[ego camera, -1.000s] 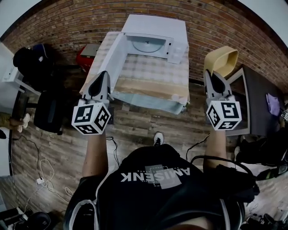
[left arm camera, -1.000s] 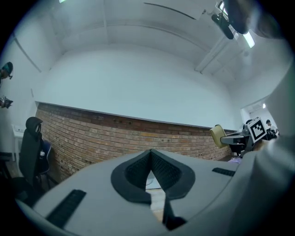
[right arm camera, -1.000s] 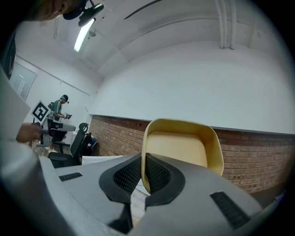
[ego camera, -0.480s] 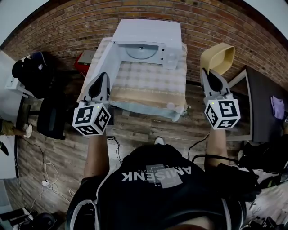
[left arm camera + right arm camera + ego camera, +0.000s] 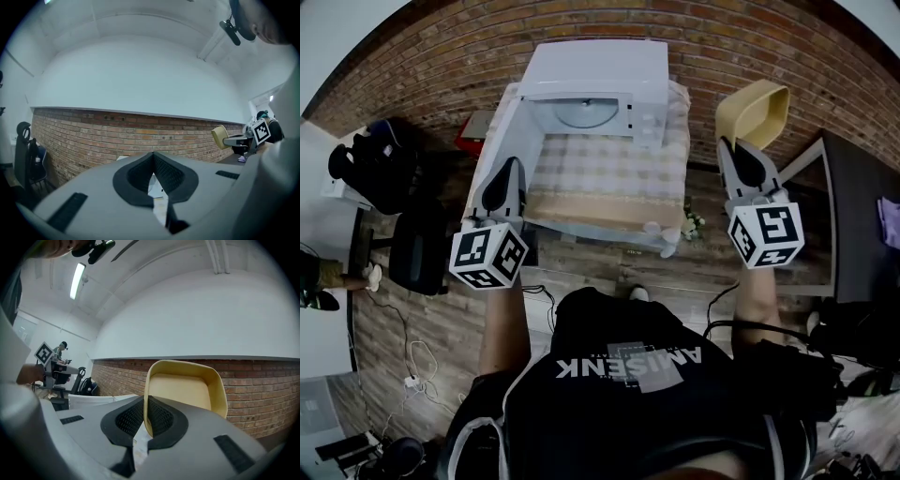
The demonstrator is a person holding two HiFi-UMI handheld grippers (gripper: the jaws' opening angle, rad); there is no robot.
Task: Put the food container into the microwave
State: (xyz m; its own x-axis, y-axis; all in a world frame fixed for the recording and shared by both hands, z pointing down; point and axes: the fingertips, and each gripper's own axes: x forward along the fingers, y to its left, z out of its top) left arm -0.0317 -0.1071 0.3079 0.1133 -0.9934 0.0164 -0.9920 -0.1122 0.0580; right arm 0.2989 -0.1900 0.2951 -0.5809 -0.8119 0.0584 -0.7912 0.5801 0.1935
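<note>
The right gripper (image 5: 735,148) is held up off to the right of the table; its two black ribbed pads (image 5: 159,416) pinch one thin side wall of the food container (image 5: 756,112). The container is a shallow tub of smooth, pale yellow plastic, rectangular with rounded corners; it stands on edge above the jaws, its hollow turned back towards the person.

The left gripper (image 5: 508,169) carries nothing; its pads are pressed together at the tips, with only a thin slit between them lower down.

Ahead of the left gripper and a little to its right sits the microwave (image 5: 600,66), a plain white box with a flat top; its door (image 5: 502,131) stands wide open on the left gripper's side, and a round glass plate (image 5: 581,114) lies in the cavity. The container is well apart from that opening, out beyond the microwave's right side.

The microwave rests at the far end of a table (image 5: 609,178) that lies between the two grippers; a pale checked cloth covers it, with what looks like a beige band along the near edge, though the view is too small to be sure.

Beyond both grippers runs a rough red brick wall (image 5: 441,66); below them lies a floor of worn wooden planks (image 5: 600,258).
</note>
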